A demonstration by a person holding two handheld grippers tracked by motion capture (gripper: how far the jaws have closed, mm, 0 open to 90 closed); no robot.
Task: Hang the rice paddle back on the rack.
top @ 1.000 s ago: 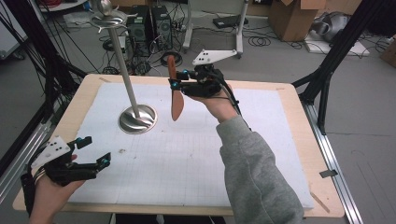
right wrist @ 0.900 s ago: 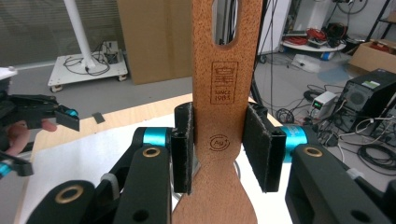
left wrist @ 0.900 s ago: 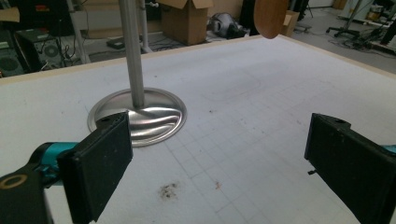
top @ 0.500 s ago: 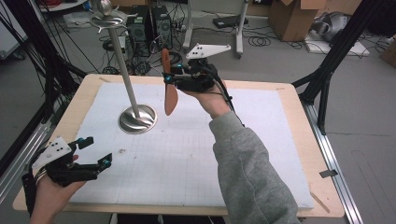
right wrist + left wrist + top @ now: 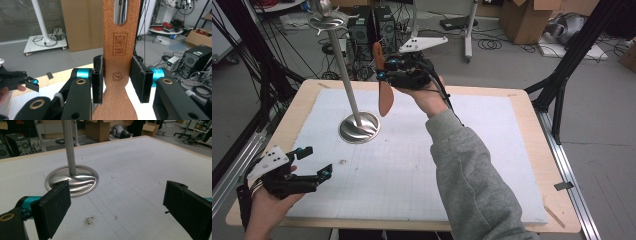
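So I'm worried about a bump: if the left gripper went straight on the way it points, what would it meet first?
Probably the metal stand: its round base lies ahead, slightly off-centre of the open left gripper. Depth is hard to judge, so it might pass beside it.

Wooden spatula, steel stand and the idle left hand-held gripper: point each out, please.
Brown wooden spatula with slotted handle [image 5: 120, 75]: right gripper view, on its handle between the pads.
Shiny steel pole stand with round base [image 5: 358, 127]: high view, on its base.
Left hand-held gripper [image 5: 318, 161]: high view, between its open fingertips.
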